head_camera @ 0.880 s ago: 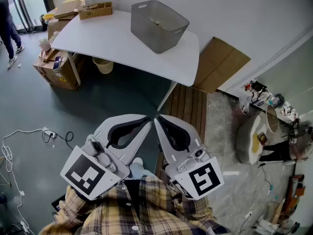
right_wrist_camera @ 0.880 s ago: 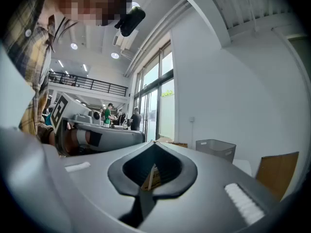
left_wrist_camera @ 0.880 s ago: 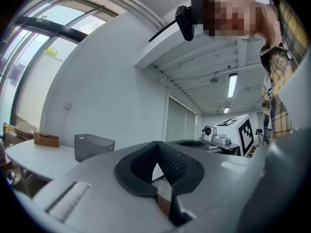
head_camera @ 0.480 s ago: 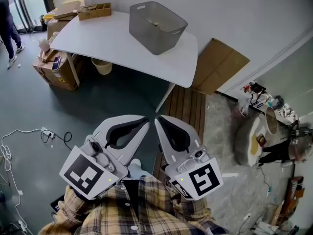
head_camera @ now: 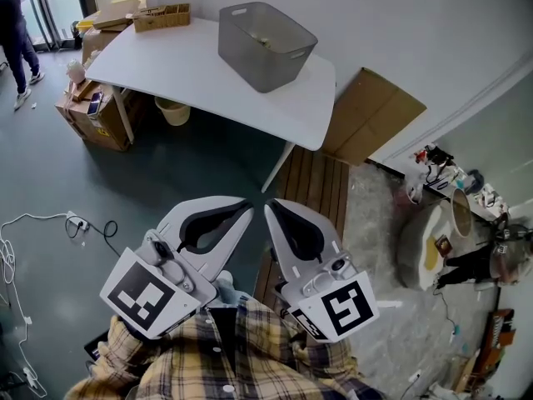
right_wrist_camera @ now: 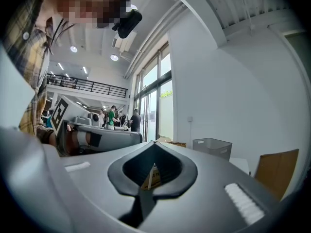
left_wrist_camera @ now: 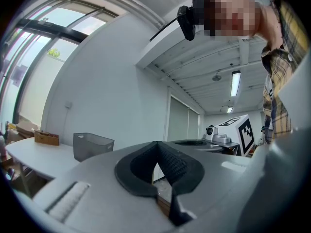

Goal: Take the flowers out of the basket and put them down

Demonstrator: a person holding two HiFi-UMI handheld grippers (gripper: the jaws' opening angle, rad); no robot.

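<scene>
A grey mesh basket stands on the far right part of a white table, well ahead of me. Only a small pale thing shows inside it; I cannot make out flowers. My left gripper and right gripper hang side by side close to my chest, above the floor and far short of the table. Both have their jaws shut with nothing between them. The left gripper view shows the basket at a distance on the table. In the right gripper view the basket sits beyond the closed tips.
A wooden box sits at the table's far left corner. Cardboard boxes and a bin stand under and beside the table. A cardboard sheet leans on the wall. Cables lie on the floor at left, clutter at right.
The table and basket have slid slightly left and up in the head view. Both grippers keep the same shut pose near my chest.
</scene>
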